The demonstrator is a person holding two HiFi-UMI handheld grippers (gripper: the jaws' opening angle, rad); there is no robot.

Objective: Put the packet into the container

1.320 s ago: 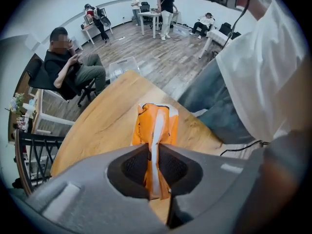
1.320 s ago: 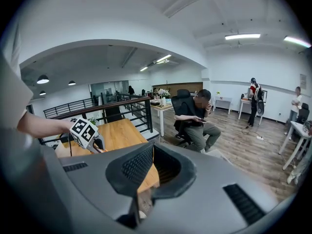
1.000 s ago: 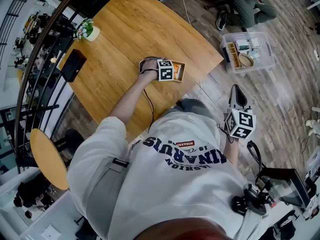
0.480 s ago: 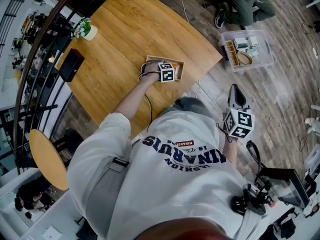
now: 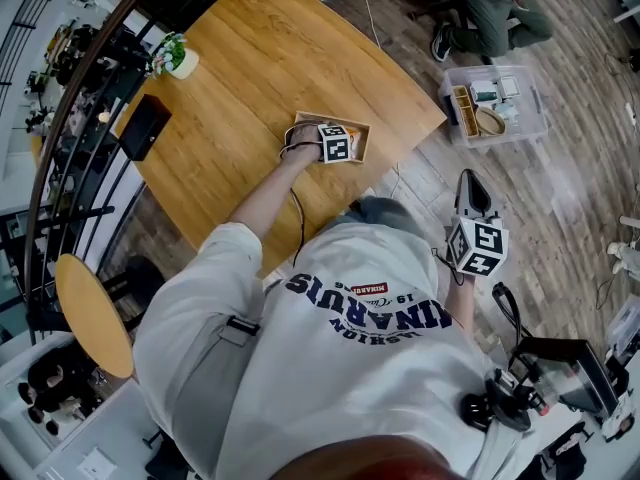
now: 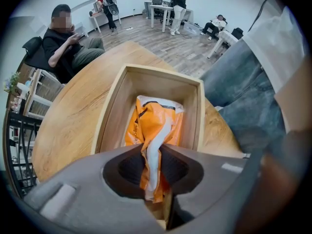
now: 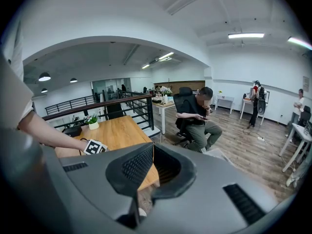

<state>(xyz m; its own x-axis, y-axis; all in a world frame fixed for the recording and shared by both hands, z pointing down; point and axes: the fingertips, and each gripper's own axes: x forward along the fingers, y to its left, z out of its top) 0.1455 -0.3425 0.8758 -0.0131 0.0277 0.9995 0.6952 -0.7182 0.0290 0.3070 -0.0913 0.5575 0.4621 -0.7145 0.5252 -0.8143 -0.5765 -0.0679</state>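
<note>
At the bottom centre of the frame, the left gripper (image 6: 153,172) has its jaws pinched on the near end of the orange packet (image 6: 155,123). The packet's far part lies down inside the open wooden container (image 6: 111,112) at mid-frame. The container rests on a wooden table (image 6: 66,128), and a person (image 6: 68,40) sits at the upper left.

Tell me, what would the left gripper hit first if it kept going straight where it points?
Probably the floor of the wooden box. The left gripper points down into it, shut on the orange packet, which would likely touch bottom first.
</note>
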